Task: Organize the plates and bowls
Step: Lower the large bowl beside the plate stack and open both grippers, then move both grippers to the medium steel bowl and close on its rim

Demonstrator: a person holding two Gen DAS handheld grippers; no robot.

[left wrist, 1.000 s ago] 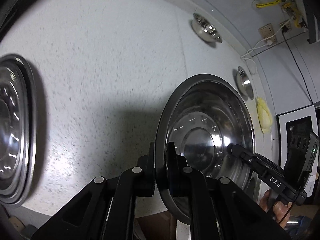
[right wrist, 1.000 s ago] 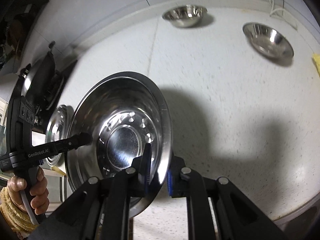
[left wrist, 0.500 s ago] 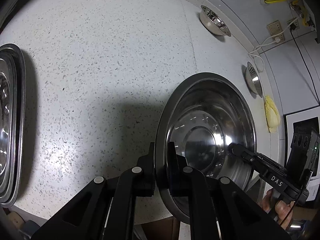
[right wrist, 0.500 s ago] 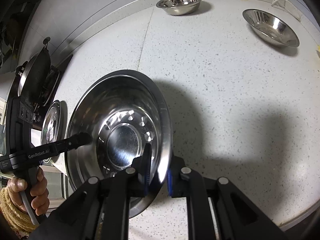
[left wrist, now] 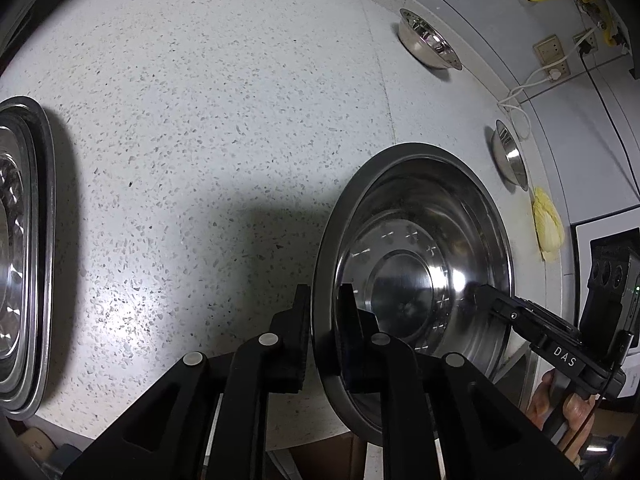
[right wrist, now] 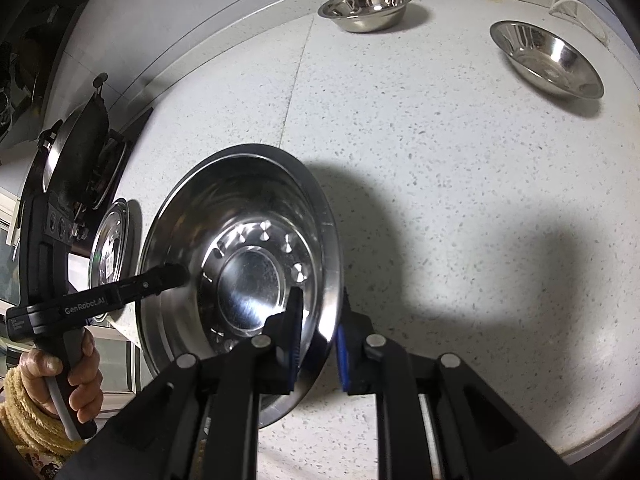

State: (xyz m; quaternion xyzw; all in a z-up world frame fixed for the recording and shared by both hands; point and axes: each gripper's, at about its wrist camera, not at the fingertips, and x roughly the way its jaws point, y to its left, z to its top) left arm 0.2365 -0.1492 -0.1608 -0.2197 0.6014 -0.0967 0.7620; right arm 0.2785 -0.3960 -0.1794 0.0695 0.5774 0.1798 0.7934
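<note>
Bowl (left wrist: 420,264): large, steel, positioned at the front edge of the tabletop (left wrist: 224,100), mouth up. It appears to rest on the surface, though I cannot confirm full contact from these views.

1. Left tool (left wrist: 324,300): I see its fingers straddling the bowl's left rim, one finger outside the wall and one inside. Its jaws have just been opening. A narrow gap shows on each side of the rim, so the pads are not pressing on it.

2. Right tool (right wrist: 320,308): I see its fingers straddling the opposite rim, with the blue-edged pads one inside and one outside. Its jaws have also just been opening. The rim stands between them and is released.

3. Each tool points steeply down at the tabletop. A hand (right wrist: 60,380) grips the left tool's handle, with a yellow fleece cuff at the wrist.

4. Other items on the tabletop:
- Plates (left wrist: 24,260): a steel stack at the left end, well apart from the bowl.
- Deep bowl (right wrist: 366,8): small, steel, by the back wall.
- Shallow bowl (right wrist: 548,60): small, steel, to the right of the deep bowl and apart from it.
- Cloth (left wrist: 548,228): yellow, at the right end near the shallow bowl.

5. Pan (right wrist: 80,148): dark, on the hob beyond the plates.
</note>
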